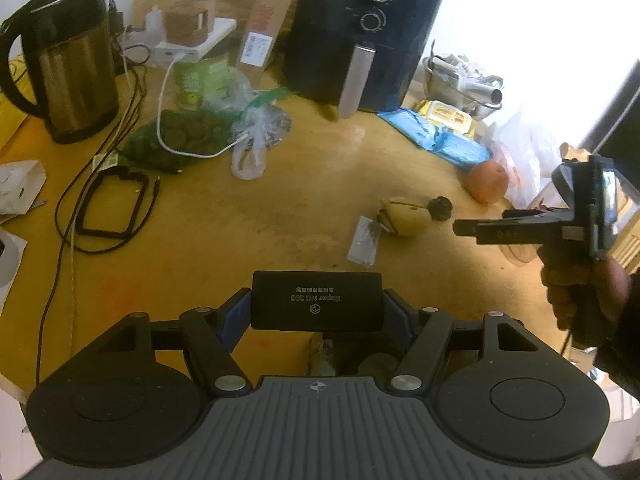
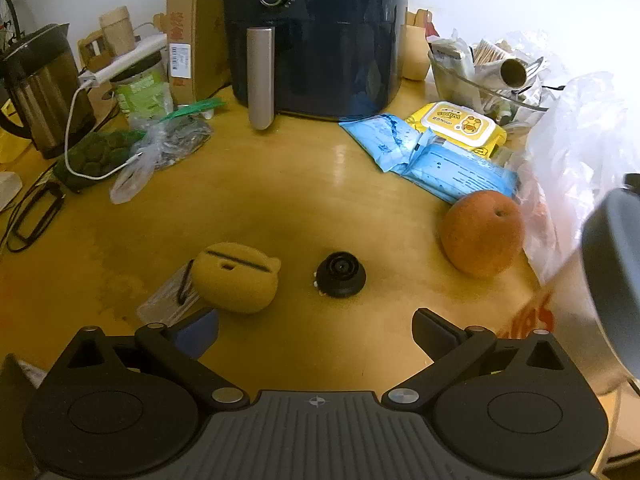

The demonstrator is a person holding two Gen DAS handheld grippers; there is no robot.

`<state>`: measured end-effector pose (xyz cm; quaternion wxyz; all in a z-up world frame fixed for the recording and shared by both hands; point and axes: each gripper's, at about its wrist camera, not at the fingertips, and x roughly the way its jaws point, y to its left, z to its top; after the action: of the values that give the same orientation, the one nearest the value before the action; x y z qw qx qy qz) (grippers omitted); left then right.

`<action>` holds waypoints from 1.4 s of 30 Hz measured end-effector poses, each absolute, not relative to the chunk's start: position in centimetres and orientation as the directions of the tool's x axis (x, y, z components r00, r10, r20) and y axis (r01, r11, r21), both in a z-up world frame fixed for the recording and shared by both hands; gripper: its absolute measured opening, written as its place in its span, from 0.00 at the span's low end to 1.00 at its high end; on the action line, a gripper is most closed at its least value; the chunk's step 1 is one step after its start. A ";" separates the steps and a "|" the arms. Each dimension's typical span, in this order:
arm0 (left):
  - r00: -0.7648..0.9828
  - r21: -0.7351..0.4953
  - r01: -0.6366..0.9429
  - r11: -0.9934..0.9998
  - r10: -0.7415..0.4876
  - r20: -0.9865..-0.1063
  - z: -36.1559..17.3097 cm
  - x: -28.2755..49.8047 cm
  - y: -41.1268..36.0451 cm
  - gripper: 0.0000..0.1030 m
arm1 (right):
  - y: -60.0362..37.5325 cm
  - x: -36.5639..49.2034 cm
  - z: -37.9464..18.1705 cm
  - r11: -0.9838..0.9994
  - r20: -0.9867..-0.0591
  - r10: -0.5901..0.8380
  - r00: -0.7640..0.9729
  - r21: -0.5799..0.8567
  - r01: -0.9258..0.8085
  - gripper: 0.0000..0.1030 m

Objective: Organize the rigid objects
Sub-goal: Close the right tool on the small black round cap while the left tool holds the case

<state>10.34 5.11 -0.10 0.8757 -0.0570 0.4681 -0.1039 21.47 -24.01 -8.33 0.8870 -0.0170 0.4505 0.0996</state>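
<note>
My left gripper (image 1: 317, 312) is shut on a flat black box (image 1: 317, 300) with white print, held above the yellow table (image 1: 240, 220). My right gripper (image 2: 316, 330) is open and empty, low over the table; it also shows in the left wrist view (image 1: 460, 227) at the right. Just ahead of it lie a yellow silicone case (image 2: 236, 278) on a clear wrapper (image 2: 168, 300), a small black round lens part (image 2: 341, 274) and an orange fruit (image 2: 482, 232).
A dark air fryer (image 2: 316, 36) stands at the back, a steel kettle (image 1: 68, 64) at the left with cables and a black frame (image 1: 112, 204). Blue and yellow wipe packs (image 2: 440, 148), plastic bags and a wire basket (image 2: 488, 76) crowd the right.
</note>
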 end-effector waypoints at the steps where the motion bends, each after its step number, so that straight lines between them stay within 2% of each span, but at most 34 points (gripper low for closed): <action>1: 0.540 -0.198 0.123 0.972 -0.233 -0.808 -0.1 10.2 5.3 0.66 | -24.0 21.8 -8.7 0.980 -0.804 0.157 0.574 0.055 -0.192 0.95; 7: 0.541 -0.196 0.072 0.978 -0.203 -0.816 -0.1 9.6 6.5 0.66 | -24.2 24.0 -10.4 0.983 -0.805 0.134 0.579 0.034 -0.180 0.82; 12: 0.542 -0.197 0.031 0.980 -0.182 -0.820 -0.2 9.0 7.4 0.66 | -24.4 25.8 -11.5 0.983 -0.810 0.139 0.569 0.044 -0.179 0.61; 14: 0.542 -0.197 0.019 0.980 -0.176 -0.822 -0.2 9.0 7.6 0.66 | -24.5 26.4 -11.9 0.983 -0.812 0.145 0.565 0.053 -0.176 0.57; 22: 0.546 -0.197 -0.021 0.980 -0.154 -0.824 -0.2 8.9 8.3 0.66 | -24.3 28.1 -13.1 0.986 -0.823 0.130 0.553 0.051 -0.156 0.31; 31: 0.552 -0.203 -0.013 0.979 -0.163 -0.818 0.0 9.2 8.2 0.66 | -24.5 27.9 -13.1 0.989 -0.822 0.129 0.554 0.064 -0.136 0.30; 42: 0.552 -0.212 0.041 0.976 -0.199 -0.810 0.0 9.7 7.2 0.66 | -24.8 26.0 -10.4 0.984 -0.788 0.157 0.595 0.074 -0.162 0.30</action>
<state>9.69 7.23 0.03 0.8769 -0.0843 0.4682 -0.0685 26.02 -24.78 -10.44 0.8929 -0.0027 0.4412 0.0894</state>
